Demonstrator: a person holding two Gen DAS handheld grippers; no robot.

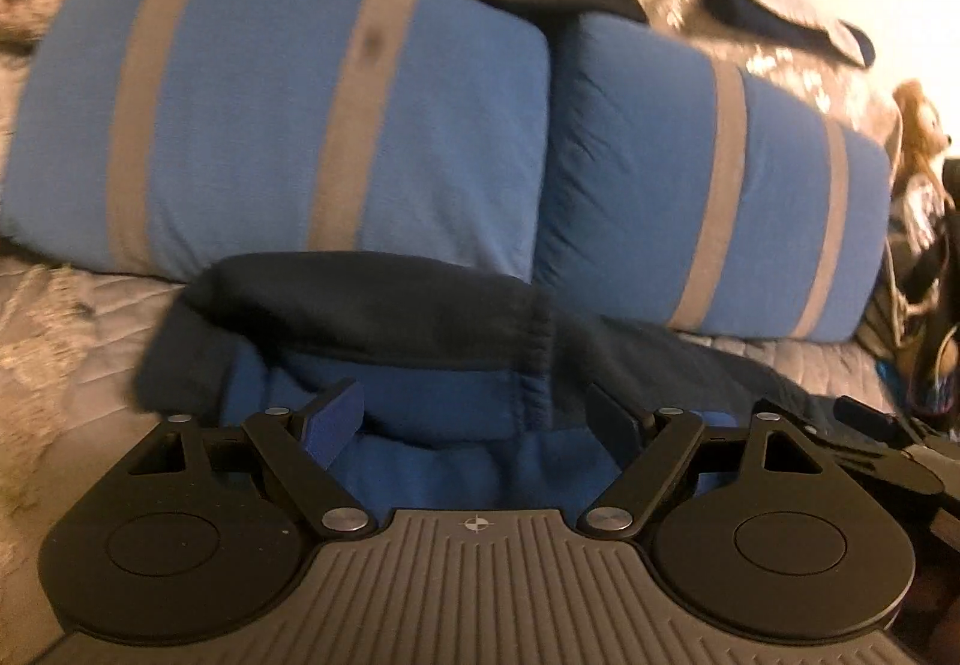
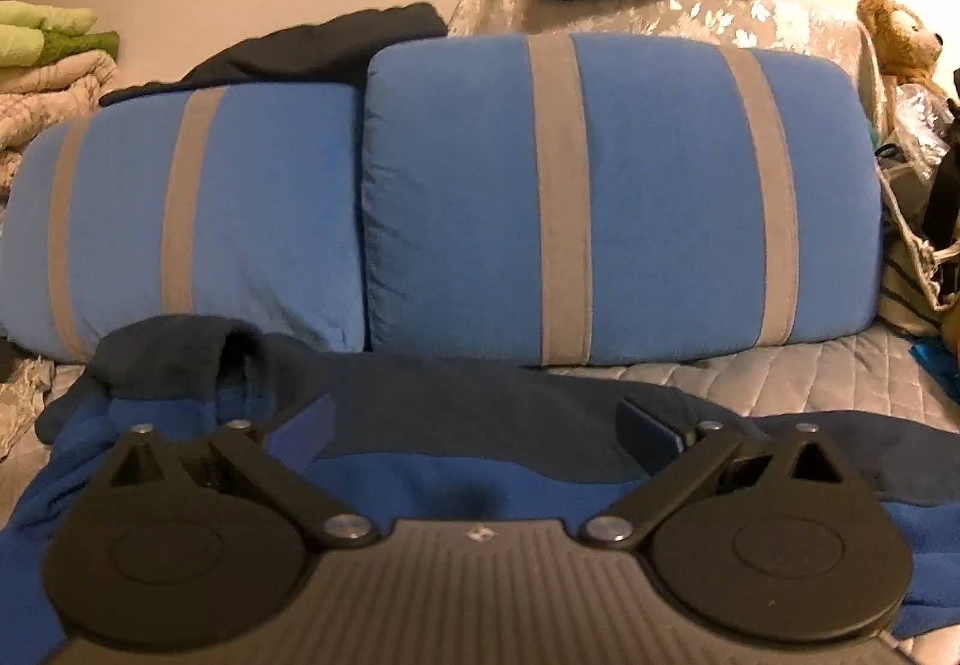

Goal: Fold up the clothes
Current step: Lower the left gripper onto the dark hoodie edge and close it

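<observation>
Left tool [image 1: 474, 416]: spread wide, empty, poised over the turned-back edge of the blue garment [image 1: 456, 461] on the bed [image 1: 72, 341], likely to pinch that fold. Right tool [image 2: 474, 425]: equally wide, nothing gripped, over the garment's dark band, likely for a matching corner.

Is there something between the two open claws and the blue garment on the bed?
Nothing visible. The blue garment lies directly under and in front of the right claw and the left claw. Both are open, nothing between their fingers. The striped pillows sit behind the garment, not in the way.
</observation>
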